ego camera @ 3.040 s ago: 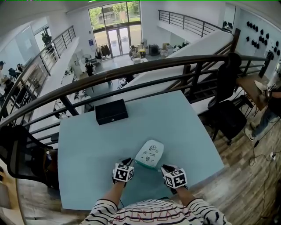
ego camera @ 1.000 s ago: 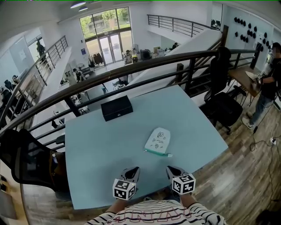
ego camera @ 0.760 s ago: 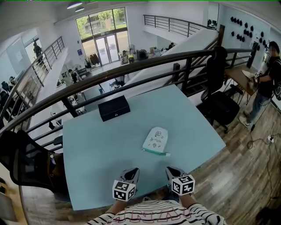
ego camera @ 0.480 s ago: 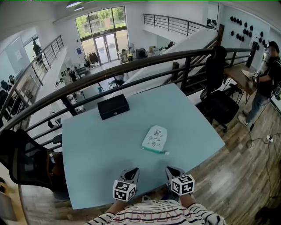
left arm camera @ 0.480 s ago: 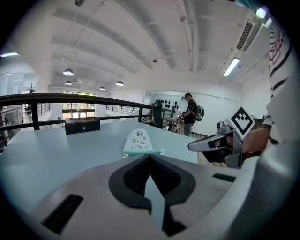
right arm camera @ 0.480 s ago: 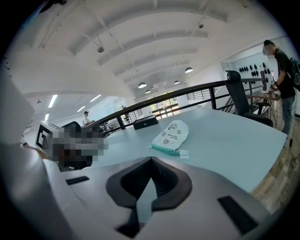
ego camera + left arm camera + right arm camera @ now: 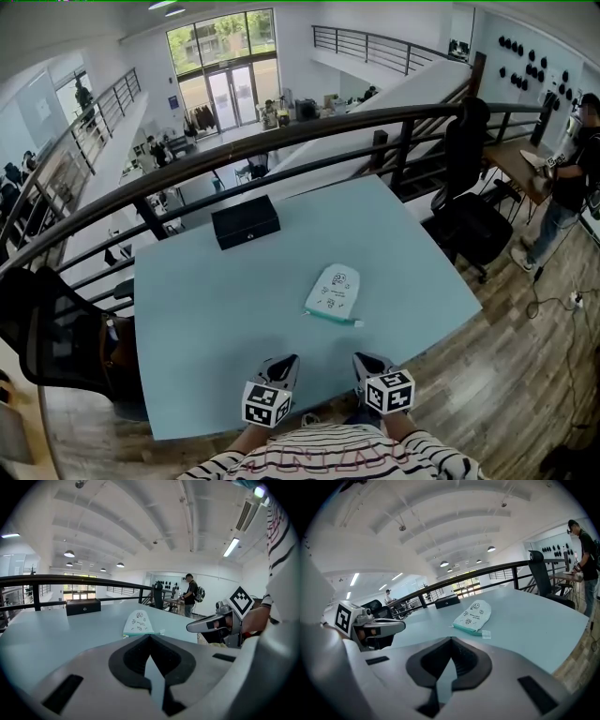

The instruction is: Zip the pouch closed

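A small white pouch (image 7: 334, 291) with printed doodles and a teal zipper edge lies flat on the light blue table (image 7: 206, 319); it also shows as the pouch (image 7: 138, 622) and the pouch (image 7: 474, 615). A small clear tab sticks out at its near right corner. My left gripper (image 7: 284, 365) and right gripper (image 7: 362, 362) hover at the table's near edge, well short of the pouch, both shut with nothing between the jaws. In the gripper views, my left gripper (image 7: 149, 638) and right gripper (image 7: 451, 641) show closed jaws over bare table.
A black box (image 7: 246, 221) sits at the table's far left edge. A dark railing (image 7: 281, 141) runs behind the table. A black chair (image 7: 56, 347) stands to the left, another chair (image 7: 473, 225) and a standing person (image 7: 567, 173) to the right.
Since three seconds ago both grippers have let go of the pouch and pulled back to the near edge. Over the last second nothing moved except a slight camera shift.
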Available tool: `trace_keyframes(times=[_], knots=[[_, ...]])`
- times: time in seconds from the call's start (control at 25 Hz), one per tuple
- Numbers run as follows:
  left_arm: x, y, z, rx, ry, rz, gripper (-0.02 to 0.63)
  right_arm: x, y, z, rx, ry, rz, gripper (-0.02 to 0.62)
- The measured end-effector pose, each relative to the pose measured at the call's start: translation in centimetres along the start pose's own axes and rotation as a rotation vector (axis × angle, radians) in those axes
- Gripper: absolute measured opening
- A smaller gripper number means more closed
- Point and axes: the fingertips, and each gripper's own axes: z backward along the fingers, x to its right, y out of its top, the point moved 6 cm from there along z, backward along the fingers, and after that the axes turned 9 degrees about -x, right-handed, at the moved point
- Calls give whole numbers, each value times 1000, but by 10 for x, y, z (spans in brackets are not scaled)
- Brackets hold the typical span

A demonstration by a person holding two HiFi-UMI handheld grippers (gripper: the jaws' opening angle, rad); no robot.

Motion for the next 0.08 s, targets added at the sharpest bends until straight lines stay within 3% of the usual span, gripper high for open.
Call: trace_keyframes(times=[0.08], knots=[[0,0,0,3,0,0,25,0,0,-1,1,3,3,26]])
